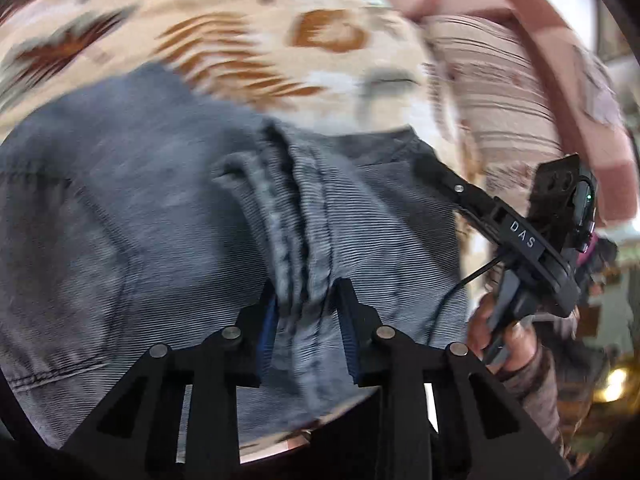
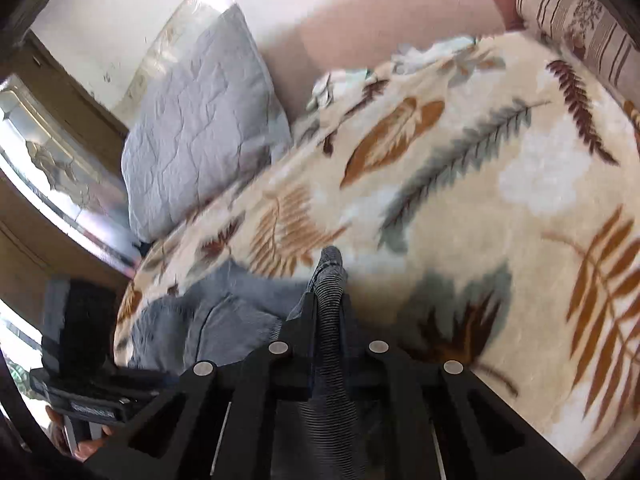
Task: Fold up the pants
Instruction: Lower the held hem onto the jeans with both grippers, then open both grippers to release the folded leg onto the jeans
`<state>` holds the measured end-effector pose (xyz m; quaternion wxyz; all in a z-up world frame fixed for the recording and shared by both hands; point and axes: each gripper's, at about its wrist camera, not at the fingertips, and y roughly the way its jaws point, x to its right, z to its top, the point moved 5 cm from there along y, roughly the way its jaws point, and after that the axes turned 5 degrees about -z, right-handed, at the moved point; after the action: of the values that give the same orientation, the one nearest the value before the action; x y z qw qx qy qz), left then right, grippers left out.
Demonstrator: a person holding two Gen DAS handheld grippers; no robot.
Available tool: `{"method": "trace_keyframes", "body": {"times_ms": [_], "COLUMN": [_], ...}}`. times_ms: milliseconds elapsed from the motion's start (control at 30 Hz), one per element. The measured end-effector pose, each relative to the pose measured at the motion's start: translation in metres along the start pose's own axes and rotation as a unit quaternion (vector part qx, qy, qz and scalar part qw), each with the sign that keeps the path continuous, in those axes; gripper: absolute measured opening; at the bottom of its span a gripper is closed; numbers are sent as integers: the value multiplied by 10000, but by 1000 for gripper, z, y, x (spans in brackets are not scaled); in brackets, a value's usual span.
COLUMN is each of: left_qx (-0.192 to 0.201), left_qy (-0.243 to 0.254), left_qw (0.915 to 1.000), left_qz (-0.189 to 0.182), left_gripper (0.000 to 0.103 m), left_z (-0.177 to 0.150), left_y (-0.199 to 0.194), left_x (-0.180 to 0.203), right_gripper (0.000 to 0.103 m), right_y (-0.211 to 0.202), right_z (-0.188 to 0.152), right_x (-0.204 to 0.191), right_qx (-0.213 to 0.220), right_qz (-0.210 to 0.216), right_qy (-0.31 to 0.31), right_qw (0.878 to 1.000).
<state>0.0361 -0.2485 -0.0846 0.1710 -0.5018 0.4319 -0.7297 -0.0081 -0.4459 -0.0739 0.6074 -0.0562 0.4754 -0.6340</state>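
Grey-blue denim pants [image 1: 140, 220] lie on a leaf-patterned bedspread [image 1: 240, 40]. In the left wrist view my left gripper [image 1: 308, 320] is shut on a thick bunched fold of the pants, with cloth filling the gap between its blue pads [image 1: 267, 332]. At the right, a hand [image 1: 504, 340] holds the right tool's black frame [image 1: 520, 236], which reaches to the far edge of the pants. In the right wrist view my right gripper [image 2: 328, 300] is shut on a narrow ridge of the same pants [image 2: 208, 320], which sticks out past the fingertips.
The bedspread [image 2: 480, 200] stretches ahead and to the right. A grey quilted pillow [image 2: 200, 128] leans at the left. A striped pillow [image 2: 572, 20] sits at the far right by a pink headboard [image 2: 360, 32]. The left tool's black body [image 2: 80, 360] is at the lower left.
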Motion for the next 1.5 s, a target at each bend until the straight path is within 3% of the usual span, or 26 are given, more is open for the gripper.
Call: {"method": "trace_keyframes", "body": {"times_ms": [67, 100, 133, 200, 267, 333, 400, 467, 500, 533, 567, 633, 700, 800, 900, 967, 1033, 1167, 1233, 1267, 1300, 1333, 1433, 1500], "left_qx": [-355, -333, -274, -176, -61, 11, 32, -99, -247, -368, -404, -379, -300, -246, 12, 246, 414, 327, 223, 193, 211, 295, 727, 495], "left_qy": [-387, -452, -447, -309, -159, -19, 34, 107, 91, 95, 206, 479, 497, 429, 593, 690, 625, 323, 97, -7, -33, 11, 410, 410], "left_qw": [9986, 9983, 9984, 9990, 9997, 9994, 9982, 9984, 9990, 9988, 9990, 9967, 9961, 9970, 9971, 9963, 9961, 9980, 9988, 9991, 9994, 9991, 9922, 9901], "left_qz": [-32, -130, -196, -256, -202, -353, -596, -540, -358, -314, -29, 539, 671, 596, 482, 454, 465, 426, 419, 377, 280, 308, 925, 1247], "left_gripper": [26, 26, 26, 26, 36, 62, 68, 67, 61, 47, 44, 35, 31, 30, 30, 34, 58, 60, 60, 58, 57, 57, 46, 40], "left_z": [-8, -10, -12, -17, -23, -31, -44, -49, -55, -59, -68, -78, -84, -87, -87, -79, -60, -27, -11, -7, -5, -4, 6, 8], "left_y": [16, 14, 8, -5, -15, -22, -20, -7, 3, 8, 11, 13, 15, 5, -18, -33, -39, -25, -10, -6, -6, -6, -5, 16], "left_x": [-16, -18, -17, -12, -7, 1, 9, 13, 14, 15, 17, 17, 14, 14, 16, 18, 19, 13, 11, 11, 14, 20, 24, 12], "right_gripper": [11, 17, 18, 23, 28, 35, 37, 44, 43, 35, 13, 13, 13, 19, 26, 37, 43, 43, 43, 39, 12, 7, 7, 9], "right_y": [23, 37, 41, 22, -6, -26, -41, -45, -42, -38, -37, -57, -70, -48, -63, -79, -81, -49, -25, -14, -2, 3, -9, -1], "right_z": [-5, -12, -16, -16, -19, -28, -50, -72, -85, -95, -101, -105, -110, -132, -121, -99, -78, -50, -44, -42, -42, -38, -27, -29], "right_x": [12, 21, 26, 34, 39, 40, 36, 32, 32, 32, 30, 14, 0, 6, 8, 12, 18, 24, 31, 34, 34, 30, 14, 21], "right_qx": [-318, -595, -699, -437, -230, -227, -404, -593, -731, -872, -927, -636, -426, -985, -853, -454, -179, -335, -456, -551, -676, -678, -130, -212], "right_qz": [-445, -682, -751, -362, 28, 153, 250, 334, 348, 318, 334, 409, 241, -672, -396, -168, -186, -97, -330, -354, -230, -52, -122, -383], "right_qy": [-13, -24, 53, 487, 795, 776, 714, 721, 738, 766, 773, 524, 126, -381, -31, 235, 402, 669, 722, 784, 893, 924, 420, 317], "right_qw": [9985, 9959, 9947, 9972, 9966, 9966, 9963, 9951, 9940, 9927, 9921, 9958, 9987, 9921, 9956, 9986, 9989, 9971, 9958, 9948, 9934, 9934, 9990, 9985]}}
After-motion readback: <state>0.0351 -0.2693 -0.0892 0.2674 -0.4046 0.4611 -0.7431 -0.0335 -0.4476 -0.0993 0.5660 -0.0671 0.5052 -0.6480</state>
